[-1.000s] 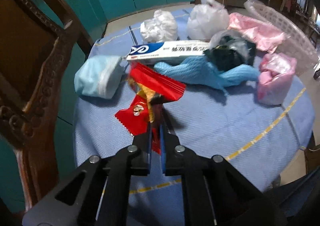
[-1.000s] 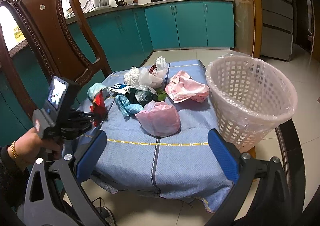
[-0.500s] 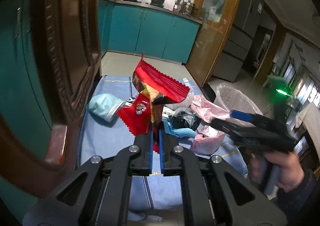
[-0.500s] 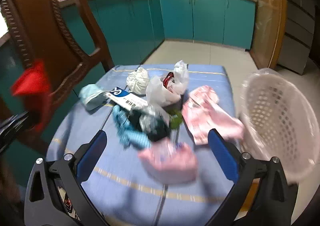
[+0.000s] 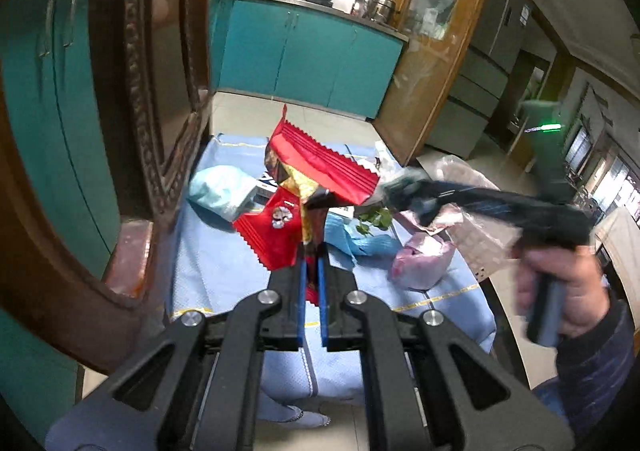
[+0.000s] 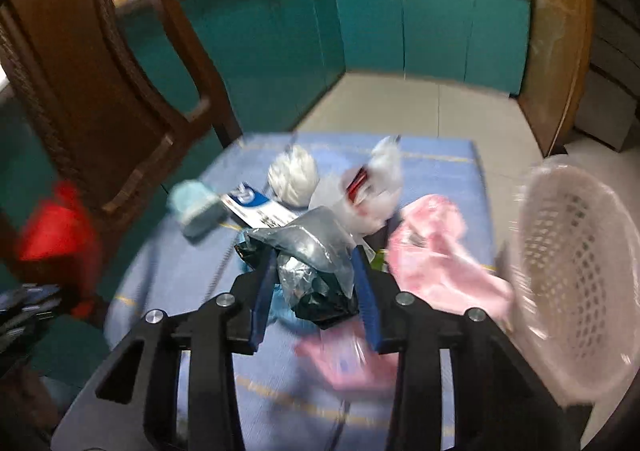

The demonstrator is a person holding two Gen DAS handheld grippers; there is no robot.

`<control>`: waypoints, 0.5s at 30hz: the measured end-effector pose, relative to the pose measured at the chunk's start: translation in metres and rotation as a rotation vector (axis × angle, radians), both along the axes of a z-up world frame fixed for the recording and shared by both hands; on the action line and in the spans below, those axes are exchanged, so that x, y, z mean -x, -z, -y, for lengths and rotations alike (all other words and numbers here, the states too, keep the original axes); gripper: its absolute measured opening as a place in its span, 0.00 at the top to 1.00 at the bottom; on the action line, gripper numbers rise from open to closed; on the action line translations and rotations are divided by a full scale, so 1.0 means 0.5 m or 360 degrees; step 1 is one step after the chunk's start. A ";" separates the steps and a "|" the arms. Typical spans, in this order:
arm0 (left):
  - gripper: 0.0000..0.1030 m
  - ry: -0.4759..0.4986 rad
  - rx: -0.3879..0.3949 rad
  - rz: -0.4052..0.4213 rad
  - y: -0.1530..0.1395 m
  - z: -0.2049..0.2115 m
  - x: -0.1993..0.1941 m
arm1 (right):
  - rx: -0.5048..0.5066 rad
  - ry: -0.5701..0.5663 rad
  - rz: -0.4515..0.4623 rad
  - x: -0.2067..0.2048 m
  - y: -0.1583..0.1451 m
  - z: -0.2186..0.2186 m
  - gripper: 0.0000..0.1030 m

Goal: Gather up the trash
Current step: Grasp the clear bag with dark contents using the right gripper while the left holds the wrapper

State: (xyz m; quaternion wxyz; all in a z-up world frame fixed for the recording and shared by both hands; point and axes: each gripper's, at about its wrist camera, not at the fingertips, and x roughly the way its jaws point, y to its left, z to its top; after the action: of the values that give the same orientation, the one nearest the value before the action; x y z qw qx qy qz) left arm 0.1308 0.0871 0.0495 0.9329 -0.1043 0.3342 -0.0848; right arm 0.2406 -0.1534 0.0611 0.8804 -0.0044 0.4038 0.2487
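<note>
Above the near edge of the blue tablecloth (image 5: 208, 251), left gripper (image 5: 311, 251) pressed together on a red snack wrapper (image 5: 316, 171), lifted clear of the cloth with its crinkled ends fanning toward 12 o'clock. At 9 o'clock of it, a carved wooden chair (image 5: 132, 91). At 3 o'clock in the left wrist view, a hand (image 5: 560, 283) gripping the handle of the other tool.

Over the middle of the table, right gripper (image 6: 316, 263) closing, blue pads on either side of a crumpled grey and black plastic bag (image 6: 316, 251); contact with the pads blurred, so firm pinch not certain. Around that bag: white toothpaste box (image 6: 256, 207) and pale blue wad (image 6: 196, 207) at 10 o'clock, white plastic ball (image 6: 294, 175) at 11 o'clock, clear bag (image 6: 372, 187) at 1 o'clock, pink bag (image 6: 436, 251) at 3 o'clock. Further toward 3 o'clock, at the table's edge, a pale pink mesh basket (image 6: 580, 271), tilted in the view. Second small pink bag (image 6: 348, 359) at 6 o'clock, blurred.
</note>
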 end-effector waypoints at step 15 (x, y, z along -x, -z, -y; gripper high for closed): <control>0.94 0.0024 -0.0120 -0.0061 0.016 0.038 0.008 | -0.0110 0.0119 0.0152 0.225 -0.019 0.098 0.63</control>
State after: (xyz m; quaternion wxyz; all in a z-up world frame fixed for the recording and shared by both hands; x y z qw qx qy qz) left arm 0.1268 0.0680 0.0414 0.9288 -0.0681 0.3559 -0.0771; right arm 0.1283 -0.2025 0.0703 0.9069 0.0291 0.3525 0.2290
